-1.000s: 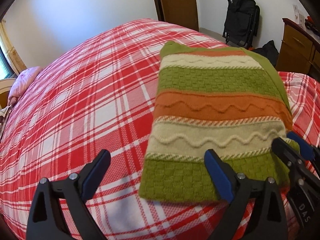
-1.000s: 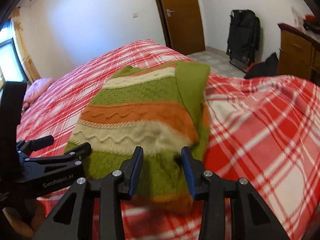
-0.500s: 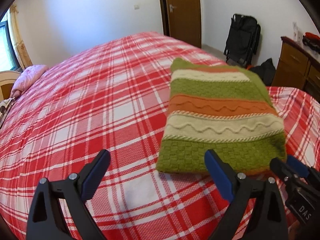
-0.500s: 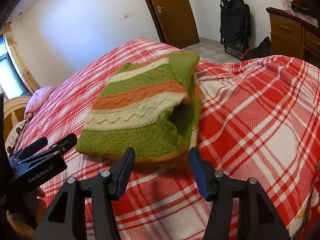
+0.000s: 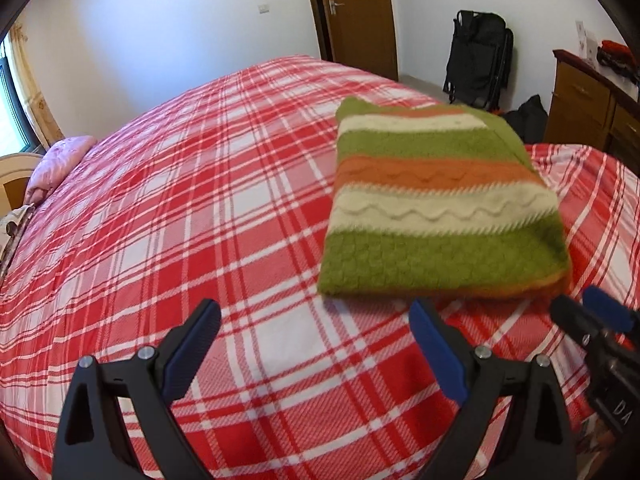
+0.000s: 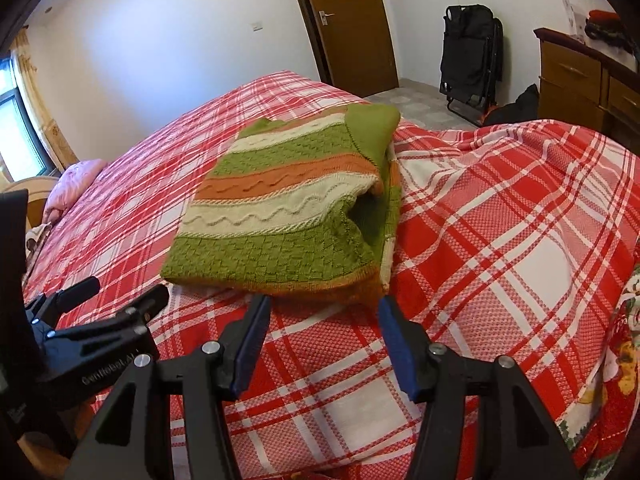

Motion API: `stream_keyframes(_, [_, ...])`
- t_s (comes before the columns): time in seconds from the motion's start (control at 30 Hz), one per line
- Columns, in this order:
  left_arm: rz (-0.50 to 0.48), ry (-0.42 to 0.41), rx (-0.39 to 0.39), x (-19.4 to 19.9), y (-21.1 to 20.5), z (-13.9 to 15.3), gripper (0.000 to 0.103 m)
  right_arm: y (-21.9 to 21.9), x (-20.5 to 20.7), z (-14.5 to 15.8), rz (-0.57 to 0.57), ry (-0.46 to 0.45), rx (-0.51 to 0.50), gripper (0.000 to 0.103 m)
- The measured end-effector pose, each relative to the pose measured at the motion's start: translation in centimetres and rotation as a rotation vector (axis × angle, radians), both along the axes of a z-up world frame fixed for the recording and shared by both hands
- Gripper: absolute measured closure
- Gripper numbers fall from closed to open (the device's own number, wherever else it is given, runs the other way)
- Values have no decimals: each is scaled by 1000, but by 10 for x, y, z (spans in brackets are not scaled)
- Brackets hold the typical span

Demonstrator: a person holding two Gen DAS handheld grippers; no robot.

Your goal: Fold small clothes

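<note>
A folded knit sweater [image 5: 436,204] with green, orange and cream stripes lies flat on the red plaid bedspread [image 5: 200,200]. In the right wrist view the same sweater [image 6: 288,208] shows a loose gap along its right edge. My left gripper [image 5: 316,320] stands wide open just short of the sweater's near edge, with nothing between its fingers. My right gripper [image 6: 324,312] is open too, its blue pads a little back from the near hem and holding nothing. Each gripper shows at the side of the other's view.
A pink pillow [image 5: 60,160] lies at the far left of the bed. Beyond the bed stand a brown door [image 5: 356,12], a black folded chair [image 5: 478,60], a dark bag and a wooden dresser [image 5: 592,108]. The bed's edge drops away at the lower right [image 6: 616,340].
Both grippers have pulled back from the sweater toward me. The right gripper, earlier closed on the near hem, has opened and let go. The sweater now rests flat and farther away.
</note>
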State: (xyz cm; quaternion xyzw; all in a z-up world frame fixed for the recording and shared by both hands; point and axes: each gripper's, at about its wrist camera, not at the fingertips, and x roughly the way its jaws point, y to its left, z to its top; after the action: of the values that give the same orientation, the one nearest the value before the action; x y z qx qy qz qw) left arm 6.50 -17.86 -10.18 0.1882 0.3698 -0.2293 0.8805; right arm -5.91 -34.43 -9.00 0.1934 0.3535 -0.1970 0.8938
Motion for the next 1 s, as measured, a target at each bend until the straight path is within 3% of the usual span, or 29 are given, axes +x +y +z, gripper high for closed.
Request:
stream_keyframes(0.1, [5, 1, 18, -4, 3, -2, 5, 4, -2, 5, 6, -20, -12, 45])
stream_keyframes(0.17, [8, -51, 24, -13, 7, 4, 5, 8, -5, 12, 0, -46, -47, 45])
stream_keyframes(0.3, [-8, -123, -44, -27, 15, 25, 1, 15, -15, 32, -23, -113, -110, 45])
stream_keyframes(0.53, [-8, -160, -112, -34, 23, 48, 0, 18, -30, 60, -75, -194, -176, 45])
stream_keyframes(0.67, [-13, -171, -129, -43, 25, 57, 0, 16, -41, 68, -118, -245, -158, 31])
stream_keyframes(1.0, [-17, -192, -177, -54, 32, 78, 0, 26, -54, 86, -154, -309, -219, 31])
